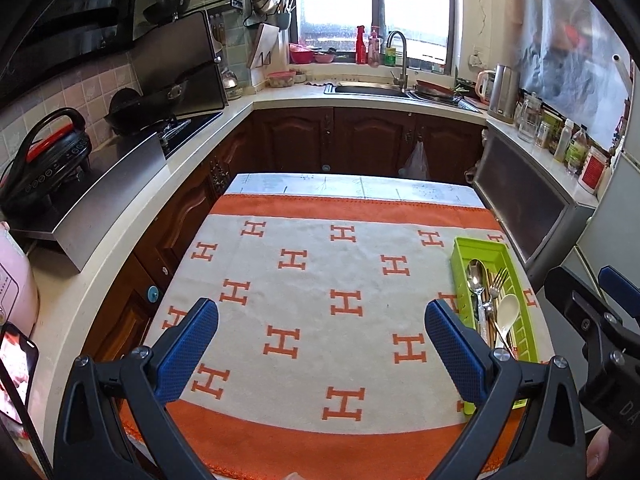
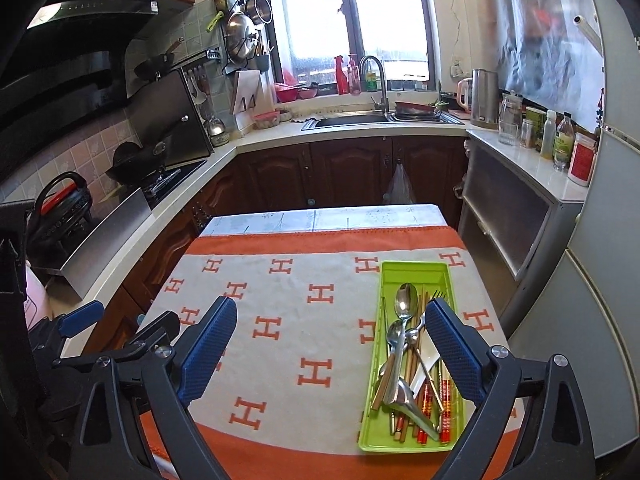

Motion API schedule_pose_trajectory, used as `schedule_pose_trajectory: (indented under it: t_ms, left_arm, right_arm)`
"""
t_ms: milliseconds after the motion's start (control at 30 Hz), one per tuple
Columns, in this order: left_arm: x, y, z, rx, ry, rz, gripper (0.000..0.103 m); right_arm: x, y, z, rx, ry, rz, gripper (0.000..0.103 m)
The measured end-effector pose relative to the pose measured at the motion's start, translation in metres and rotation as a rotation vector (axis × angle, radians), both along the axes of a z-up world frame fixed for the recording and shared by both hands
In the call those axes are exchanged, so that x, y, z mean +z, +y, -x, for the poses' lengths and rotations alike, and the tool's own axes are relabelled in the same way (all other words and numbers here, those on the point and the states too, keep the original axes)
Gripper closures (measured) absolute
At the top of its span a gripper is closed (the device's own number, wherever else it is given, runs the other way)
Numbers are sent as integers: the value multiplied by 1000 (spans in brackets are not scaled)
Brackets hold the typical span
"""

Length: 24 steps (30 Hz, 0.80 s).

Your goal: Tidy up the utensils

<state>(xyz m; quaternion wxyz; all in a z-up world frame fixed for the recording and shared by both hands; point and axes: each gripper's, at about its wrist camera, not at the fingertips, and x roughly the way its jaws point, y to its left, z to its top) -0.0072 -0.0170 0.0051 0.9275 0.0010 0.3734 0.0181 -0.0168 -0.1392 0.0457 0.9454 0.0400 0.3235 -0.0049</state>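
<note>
Though near utensils (image 2: 404,360), tray (image 2: 412,270) unobstructed

A home kitchen: a sink (image 2: 352,120) under the window (image 2: 352,20), a wok (image 2: 138,160) on the stove, hanging pans (image 2: 240,28), wooden cabinets (image 2: 348,172).

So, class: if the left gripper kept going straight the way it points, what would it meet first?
Probably the bare cloth on the table; the left gripper is open with nothing between. The green tray lies off to the right. Depth is uncertain.
</note>
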Motion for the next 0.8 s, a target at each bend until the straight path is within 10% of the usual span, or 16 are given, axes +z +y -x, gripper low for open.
schedule_pose_trajectory:
  t_ms: [800]
  left_arm:
    - [-10, 1, -10, -9, 31, 15, 1]
  right_arm:
    - [-18, -8, -21, -12, 30, -17, 6]
